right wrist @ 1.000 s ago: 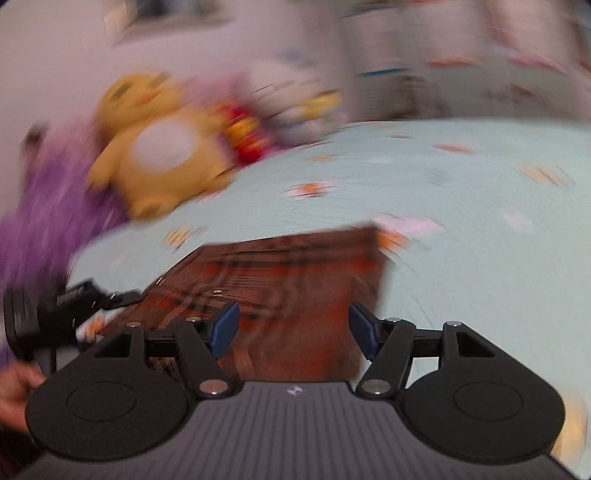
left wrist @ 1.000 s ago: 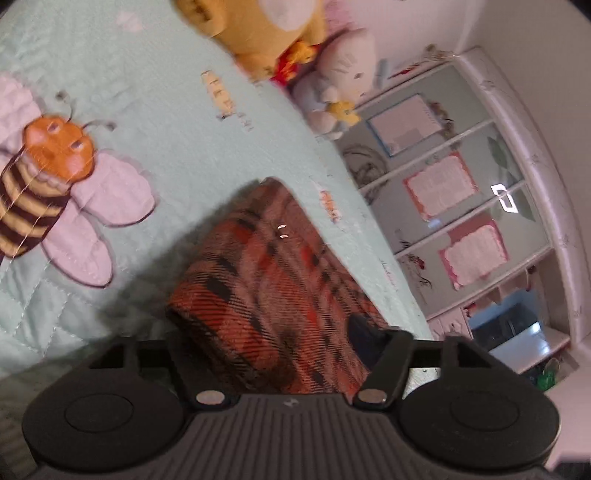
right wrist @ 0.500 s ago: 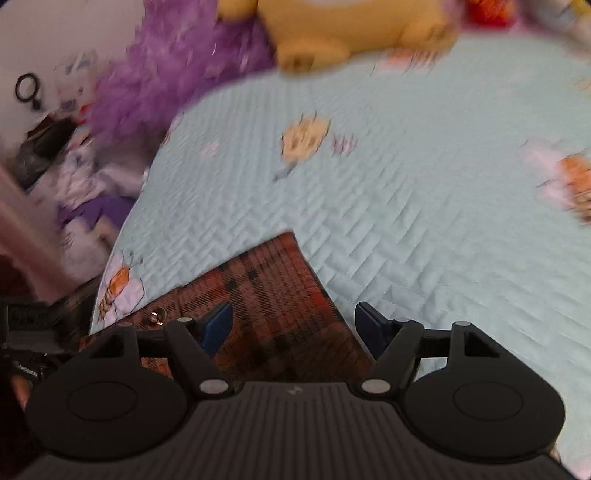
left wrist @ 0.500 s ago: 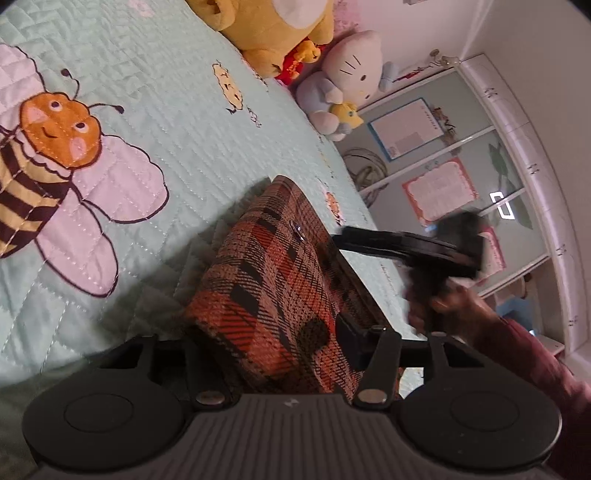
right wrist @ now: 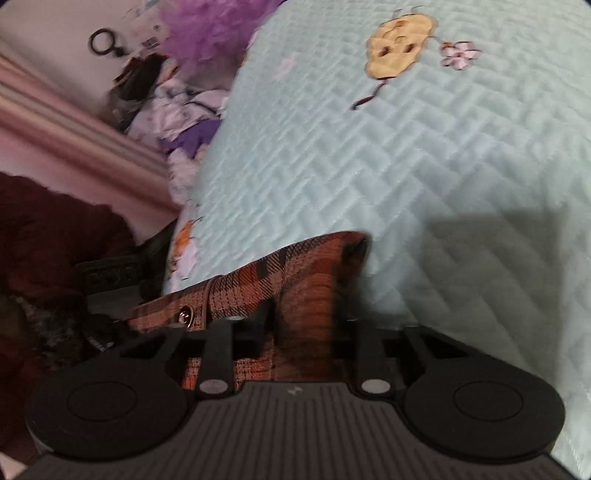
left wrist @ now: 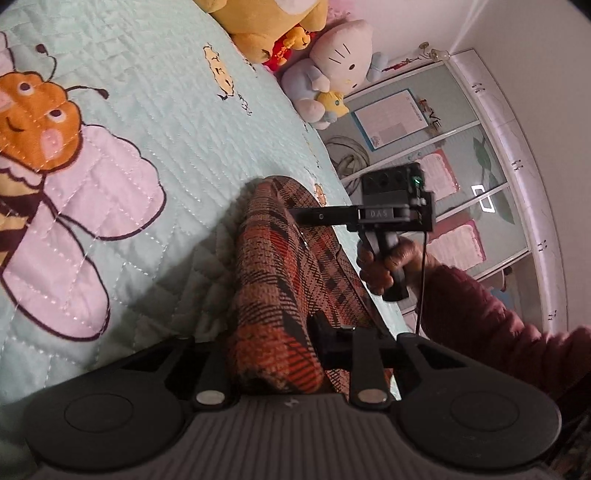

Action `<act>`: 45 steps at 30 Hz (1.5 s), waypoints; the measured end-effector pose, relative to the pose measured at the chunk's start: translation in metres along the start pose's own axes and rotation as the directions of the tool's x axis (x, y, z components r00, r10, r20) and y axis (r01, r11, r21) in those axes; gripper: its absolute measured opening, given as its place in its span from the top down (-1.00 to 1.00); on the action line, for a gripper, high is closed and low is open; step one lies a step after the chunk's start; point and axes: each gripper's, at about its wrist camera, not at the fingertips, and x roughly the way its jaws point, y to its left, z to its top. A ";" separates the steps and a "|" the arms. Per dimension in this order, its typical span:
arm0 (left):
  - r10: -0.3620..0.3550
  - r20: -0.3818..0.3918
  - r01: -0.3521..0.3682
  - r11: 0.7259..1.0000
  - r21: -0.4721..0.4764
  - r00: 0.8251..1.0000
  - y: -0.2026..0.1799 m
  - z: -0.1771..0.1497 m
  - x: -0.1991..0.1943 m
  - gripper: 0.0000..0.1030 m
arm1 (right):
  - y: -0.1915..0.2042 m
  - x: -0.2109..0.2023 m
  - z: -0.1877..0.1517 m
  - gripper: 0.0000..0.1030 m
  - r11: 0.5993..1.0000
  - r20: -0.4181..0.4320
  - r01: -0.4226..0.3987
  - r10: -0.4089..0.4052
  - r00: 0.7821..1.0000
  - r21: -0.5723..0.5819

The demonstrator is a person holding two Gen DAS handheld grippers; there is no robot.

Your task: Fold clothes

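1. Left wrist view shows the left gripper (left wrist: pixel 284 354) squeezed tight on a thick bunch of the plaid cloth (left wrist: pixel 273 280), at the near end of the cloth.
2. That cloth is red, orange and black. It lies in a long folded hump on the bed (left wrist: pixel 155 110), which has a pale green quilt.
3. At the far end of the plaid cloth, the right gripper (left wrist: pixel 295 214) reaches in from the side and its tip touches the cloth. A hand (left wrist: pixel 384 262) in a dark red sleeve (left wrist: pixel 491 325) holds its handle.
4. A big bee picture (left wrist: pixel 44 177) is sewn on the quilt, to the left of the plaid cloth.
5. Beyond the plaid cloth, at the far edge of the bed, sit a yellow bear (left wrist: pixel 266 22) and a white cat toy (left wrist: pixel 332 70).
6. Right wrist view shows the right gripper (right wrist: pixel 295 328) closed on a raised fold of the plaid cloth (right wrist: pixel 306 280), with its fingers pressed in on both sides.
7. A small metal snap (right wrist: pixel 183 316) shines on the plaid cloth, just left of the gripped fold.
8. This view is a bit blurry.
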 end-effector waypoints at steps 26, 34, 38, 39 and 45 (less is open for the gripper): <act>-0.331 -0.681 0.735 0.492 0.466 0.653 -0.306 0.101 0.006 0.85 | 0.457 -0.143 -0.371 0.74 0.650 0.752 0.441 -0.652 -0.093 0.619; -0.028 -0.838 0.731 0.506 0.458 0.544 -0.322 0.069 0.172 0.85 | 0.360 -0.142 -0.419 0.74 0.615 0.643 0.234 -0.763 -0.066 0.753; 0.107 -0.838 0.661 0.564 0.495 0.535 -0.281 0.042 0.290 0.85 | 0.238 -0.139 -0.447 0.82 0.579 0.582 0.115 -0.813 0.003 0.808; 0.131 -0.837 0.639 0.587 0.497 0.531 -0.268 0.035 0.314 0.85 | 0.208 -0.138 -0.451 0.82 0.560 0.560 0.099 -0.828 0.023 0.823; 0.178 -0.857 0.553 0.696 0.458 0.484 -0.191 0.014 0.395 0.39 | 0.096 -0.115 -0.467 0.63 0.467 0.466 -0.011 -0.879 0.099 0.884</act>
